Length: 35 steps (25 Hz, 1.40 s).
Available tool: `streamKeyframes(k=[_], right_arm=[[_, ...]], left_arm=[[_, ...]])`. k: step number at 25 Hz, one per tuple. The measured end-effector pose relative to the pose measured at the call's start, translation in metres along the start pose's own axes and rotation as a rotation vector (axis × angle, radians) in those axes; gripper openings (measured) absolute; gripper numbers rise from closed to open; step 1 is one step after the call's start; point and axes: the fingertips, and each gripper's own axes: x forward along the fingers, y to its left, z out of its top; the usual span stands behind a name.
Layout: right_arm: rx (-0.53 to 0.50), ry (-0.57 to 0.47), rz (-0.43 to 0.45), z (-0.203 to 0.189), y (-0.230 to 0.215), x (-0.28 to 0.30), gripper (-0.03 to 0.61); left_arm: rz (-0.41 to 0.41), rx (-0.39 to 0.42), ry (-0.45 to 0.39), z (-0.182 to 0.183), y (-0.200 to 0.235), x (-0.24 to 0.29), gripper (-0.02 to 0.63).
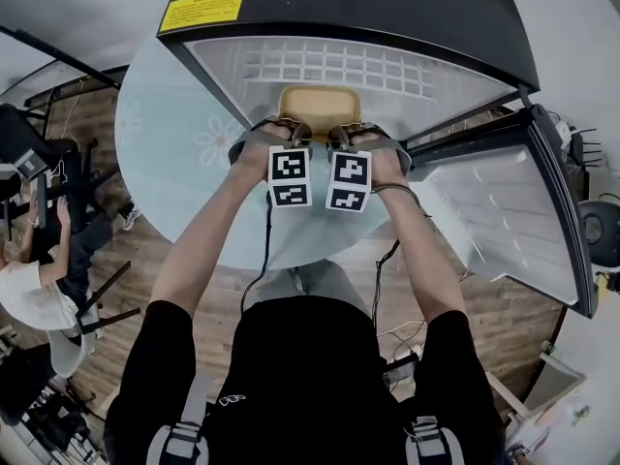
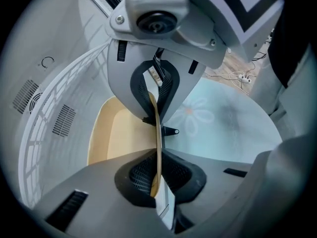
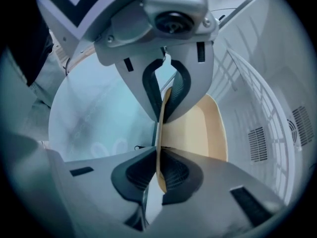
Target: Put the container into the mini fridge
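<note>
Clamped at its rim by the left hand-held gripper [image 2: 157, 139] and right hand-held gripper [image 3: 160, 138], the container [image 1: 320, 101] should be lowered level onto the wire shelf [image 1: 339, 66].

Wood-plank floor [image 1: 489, 308], evenly lit. Round pale-blue worktop [image 1: 160, 143] with flower print. Black chairs [image 1: 97, 303] and seated person [image 1: 24, 284] at left; cables [image 1: 412, 332] on floor.

Black shirt [image 1: 310, 376], grey straps [image 1: 179, 439]; left gripper [image 2: 157, 143] and right gripper [image 3: 159, 143] carry black-and-white cubes [image 1: 290, 176].
</note>
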Motion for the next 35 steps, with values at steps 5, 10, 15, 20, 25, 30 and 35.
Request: streamKeyframes(k=[5,10,15,20,25,30,35], right_arm=[[-0.025,0.027,0.031,-0.005,0.0,0.017,0.017],[0.014,0.029,0.046,-0.01,-0.003,0.032,0.017],[0.031,0.03,0.031,-0.018,-0.008,0.041,0.02],[0.04,0.037,0.011,-0.026,-0.006,0.044,0.068],[0.047,0.031,-0.008,-0.028,-0.011,0.043,0.106],[0.086,-0.005,-0.038,-0.021,-0.016,0.031,0.106],[0.19,-0.065,-0.098,-0.008,-0.026,0.001,0.106]], left_arm=[[-0.048,-0.041,0.016,-0.003,-0.001,0.017,0.02],[-0.051,-0.051,0.031,-0.007,0.003,0.032,0.021],[-0.035,-0.077,0.036,-0.006,0.01,0.043,0.031],[-0.004,-0.067,0.05,-0.004,0.013,0.045,0.06],[0.013,-0.128,0.029,-0.005,0.018,0.045,0.106],[0.036,-0.248,-0.035,0.006,0.019,0.029,0.124],[0.095,-0.343,-0.117,0.014,0.023,-0.005,0.12]])
